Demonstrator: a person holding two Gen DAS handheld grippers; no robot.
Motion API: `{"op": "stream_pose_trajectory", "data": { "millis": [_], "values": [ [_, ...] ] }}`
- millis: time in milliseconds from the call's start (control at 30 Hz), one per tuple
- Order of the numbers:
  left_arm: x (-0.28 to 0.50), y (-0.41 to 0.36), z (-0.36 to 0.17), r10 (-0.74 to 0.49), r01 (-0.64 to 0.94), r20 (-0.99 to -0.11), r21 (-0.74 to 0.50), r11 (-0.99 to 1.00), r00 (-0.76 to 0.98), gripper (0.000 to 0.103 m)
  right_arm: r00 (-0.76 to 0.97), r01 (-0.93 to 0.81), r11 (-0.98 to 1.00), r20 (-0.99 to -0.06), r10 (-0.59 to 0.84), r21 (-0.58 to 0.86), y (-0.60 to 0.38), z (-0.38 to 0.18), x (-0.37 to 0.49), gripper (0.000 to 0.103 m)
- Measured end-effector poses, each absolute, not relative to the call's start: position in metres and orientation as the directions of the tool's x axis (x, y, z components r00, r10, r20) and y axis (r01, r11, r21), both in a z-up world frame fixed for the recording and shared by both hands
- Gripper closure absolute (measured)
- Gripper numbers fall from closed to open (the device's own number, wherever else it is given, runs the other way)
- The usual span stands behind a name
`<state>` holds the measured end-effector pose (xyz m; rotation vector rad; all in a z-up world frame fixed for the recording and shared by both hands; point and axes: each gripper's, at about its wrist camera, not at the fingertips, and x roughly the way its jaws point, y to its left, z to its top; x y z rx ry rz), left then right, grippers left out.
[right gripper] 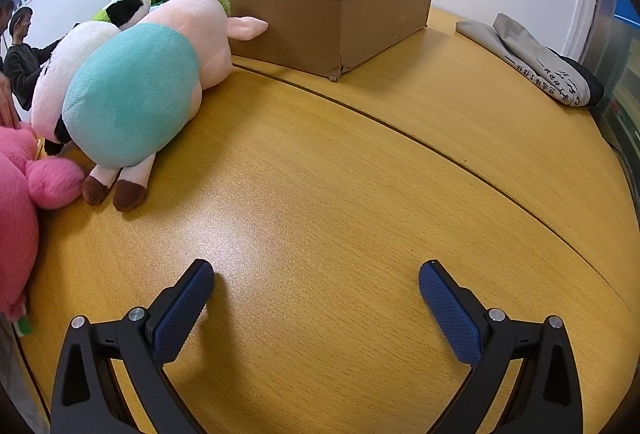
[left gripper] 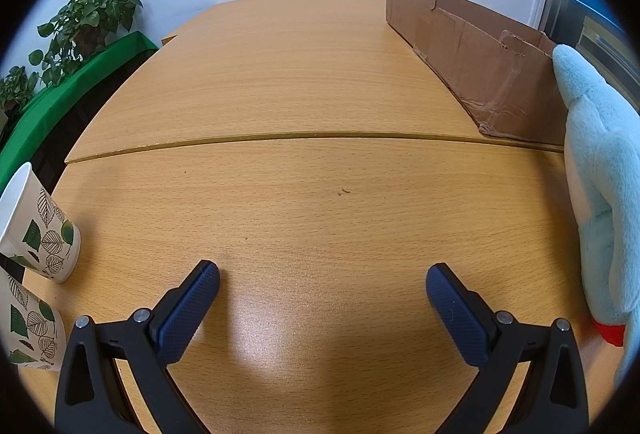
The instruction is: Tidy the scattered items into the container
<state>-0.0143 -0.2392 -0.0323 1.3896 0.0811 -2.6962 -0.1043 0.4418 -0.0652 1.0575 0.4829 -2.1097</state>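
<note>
A brown cardboard box (right gripper: 336,22) stands open at the back of the wooden table; it also shows in the left wrist view (left gripper: 480,54) at the far right. Plush toys lie left of it in the right wrist view: a pink-and-teal pig (right gripper: 136,90), a white-and-black toy (right gripper: 68,74) behind it, and a pink plush (right gripper: 24,194) at the left edge. A pale blue plush (left gripper: 600,194) lies at the right edge of the left wrist view. My left gripper (left gripper: 322,278) is open and empty above the table. My right gripper (right gripper: 316,276) is open and empty too.
Two leaf-printed paper cups (left gripper: 40,226) (left gripper: 28,330) stand at the table's left edge. A folded grey cloth bag (right gripper: 536,62) lies at the back right. Potted plants (left gripper: 84,22) stand beyond the table. People (right gripper: 24,50) stand at the far left.
</note>
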Motion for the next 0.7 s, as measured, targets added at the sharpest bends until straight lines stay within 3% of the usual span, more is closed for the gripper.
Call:
{"op": "stream_pose_trajectory", "data": {
  "millis": [700],
  "values": [
    [-0.0121,-0.2373,-0.032,-0.071,0.12,-0.814,0.002,-0.993,-0.577,0.0,-0.408,0.739,-0.673,-0.804,-0.432,-0.013,0.4417,-0.0653,-0.1035,0.0]
  ]
}}
